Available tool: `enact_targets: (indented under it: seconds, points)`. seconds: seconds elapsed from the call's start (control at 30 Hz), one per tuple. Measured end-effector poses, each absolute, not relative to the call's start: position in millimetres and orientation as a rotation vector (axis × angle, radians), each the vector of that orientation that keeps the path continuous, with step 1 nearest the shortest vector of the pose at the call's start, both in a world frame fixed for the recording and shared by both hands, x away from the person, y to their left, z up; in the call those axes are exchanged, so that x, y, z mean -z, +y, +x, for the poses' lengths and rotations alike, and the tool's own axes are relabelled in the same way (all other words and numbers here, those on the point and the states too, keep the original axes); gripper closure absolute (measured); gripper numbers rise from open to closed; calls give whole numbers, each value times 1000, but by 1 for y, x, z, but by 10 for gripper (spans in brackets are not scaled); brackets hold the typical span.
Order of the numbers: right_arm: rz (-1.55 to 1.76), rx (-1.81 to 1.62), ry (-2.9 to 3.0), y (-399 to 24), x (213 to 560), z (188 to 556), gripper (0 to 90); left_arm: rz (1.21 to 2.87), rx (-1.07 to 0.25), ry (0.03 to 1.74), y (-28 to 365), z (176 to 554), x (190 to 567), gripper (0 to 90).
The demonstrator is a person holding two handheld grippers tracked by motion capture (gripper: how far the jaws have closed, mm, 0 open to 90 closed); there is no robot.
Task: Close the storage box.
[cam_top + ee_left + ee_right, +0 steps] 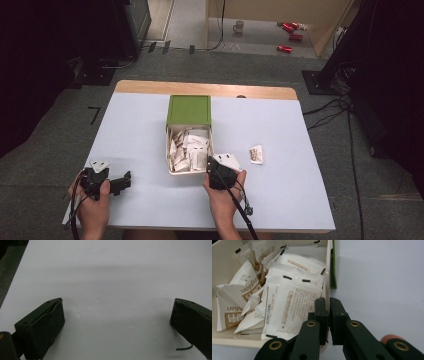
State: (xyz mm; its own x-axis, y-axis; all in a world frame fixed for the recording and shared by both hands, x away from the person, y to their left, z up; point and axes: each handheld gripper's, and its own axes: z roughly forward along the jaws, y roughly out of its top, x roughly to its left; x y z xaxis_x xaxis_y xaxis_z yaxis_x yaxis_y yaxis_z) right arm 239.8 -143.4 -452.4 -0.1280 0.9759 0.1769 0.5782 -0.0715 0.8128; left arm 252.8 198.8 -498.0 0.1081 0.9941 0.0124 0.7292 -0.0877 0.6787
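From the high view, a white table (150, 130) carries a box (189, 135) near its middle: a green lid (189, 110) covers the far part, and the open cream tray toward the person is full of small white packets (190, 150). One more packet (256, 154) lies alone on the table, to the right of the box and apart from it. The right gripper (215, 167) is held by the right hand (225, 197) at the near right corner of the tray, touching or just over its rim. The left gripper (122, 181), in the left hand (92, 205), rests near the table's near left corner, well apart from the box.

In the left gripper view, the left gripper (117, 312) stands with its two black jaws spread wide, bare white table (112, 272) between them and nothing in their grasp.

In the right gripper view, the right gripper (329, 307) has its jaws pressed together around the tray's thin right wall (327, 272), one jaw inside against a packet (292, 305), the other outside over the table. More packets with brown print (239, 290) are heaped to the left in the tray
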Motion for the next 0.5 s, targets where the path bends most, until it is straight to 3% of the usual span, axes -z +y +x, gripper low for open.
enact_targets:
  seconds: [0.5]
  points:
    - [1697, -1061, 1711, -136, 449, 264, 867, 1874, -668, 1675, 199, 253, 498, 0]
